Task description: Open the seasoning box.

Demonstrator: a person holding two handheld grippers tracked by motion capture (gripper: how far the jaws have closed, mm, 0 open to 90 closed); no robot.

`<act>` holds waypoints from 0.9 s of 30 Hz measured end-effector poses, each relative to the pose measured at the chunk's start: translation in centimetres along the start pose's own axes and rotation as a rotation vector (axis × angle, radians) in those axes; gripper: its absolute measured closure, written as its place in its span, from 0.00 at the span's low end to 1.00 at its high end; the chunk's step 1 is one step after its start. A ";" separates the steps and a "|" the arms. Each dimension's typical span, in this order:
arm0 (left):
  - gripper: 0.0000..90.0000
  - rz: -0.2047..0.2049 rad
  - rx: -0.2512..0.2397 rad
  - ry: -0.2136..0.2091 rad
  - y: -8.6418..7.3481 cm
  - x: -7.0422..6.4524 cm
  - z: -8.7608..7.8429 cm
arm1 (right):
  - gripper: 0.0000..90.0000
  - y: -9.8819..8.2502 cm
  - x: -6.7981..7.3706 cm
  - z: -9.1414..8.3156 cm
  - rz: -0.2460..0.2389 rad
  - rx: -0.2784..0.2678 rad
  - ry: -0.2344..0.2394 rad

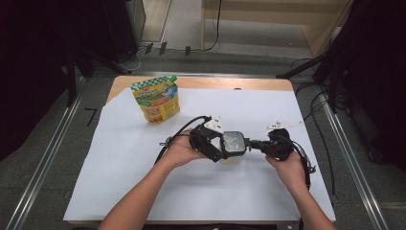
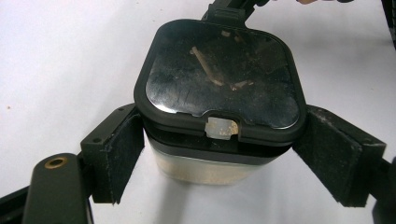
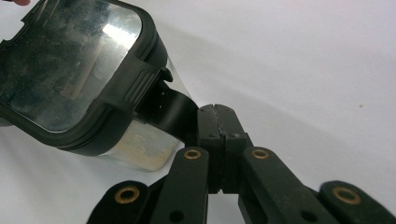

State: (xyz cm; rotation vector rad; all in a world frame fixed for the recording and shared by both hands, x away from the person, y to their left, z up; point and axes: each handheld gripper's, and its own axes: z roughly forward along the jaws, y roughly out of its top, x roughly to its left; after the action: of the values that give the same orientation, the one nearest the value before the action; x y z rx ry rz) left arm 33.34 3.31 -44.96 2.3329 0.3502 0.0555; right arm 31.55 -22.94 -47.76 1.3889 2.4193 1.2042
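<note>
A clear container with a black lid (image 1: 233, 143) stands on the white sheet in the middle of the table. My left gripper (image 1: 219, 146) comes in from its left. In the left gripper view the two pads (image 2: 123, 154) press on opposite sides of the container (image 2: 222, 79) just under the lid's rim; pale powder lies in its bottom. My right gripper (image 1: 250, 143) reaches in from the right with its jaws shut. In the right gripper view its tips (image 3: 215, 114) sit against a black latch flap (image 3: 170, 109) that hangs off the lid's (image 3: 70, 70) edge; nothing shows between them.
A yellow and green pouch (image 1: 156, 99) stands upright at the back left. The white sheet (image 1: 143, 182) covers most of the wooden table. Cables and dark stands line the floor on the right side.
</note>
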 end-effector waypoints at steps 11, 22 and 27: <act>0.21 0.024 -0.012 0.028 0.6 -0.3 -0.6 | 1.00 0.0 0.0 0.0 0.000 -0.001 0.002; 0.56 0.001 -0.057 -0.074 1.9 -0.9 -1.5 | 1.00 0.1 0.5 0.1 -0.011 0.006 0.007; 0.66 -0.025 -0.054 -0.118 2.5 -0.8 -1.4 | 1.00 0.0 0.4 0.0 -0.011 0.006 0.016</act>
State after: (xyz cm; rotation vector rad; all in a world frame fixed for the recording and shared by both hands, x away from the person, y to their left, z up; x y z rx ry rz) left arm 32.96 2.44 -42.15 2.2666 0.3148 -0.0832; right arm 31.35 -22.64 -47.66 1.3704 2.4400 1.2115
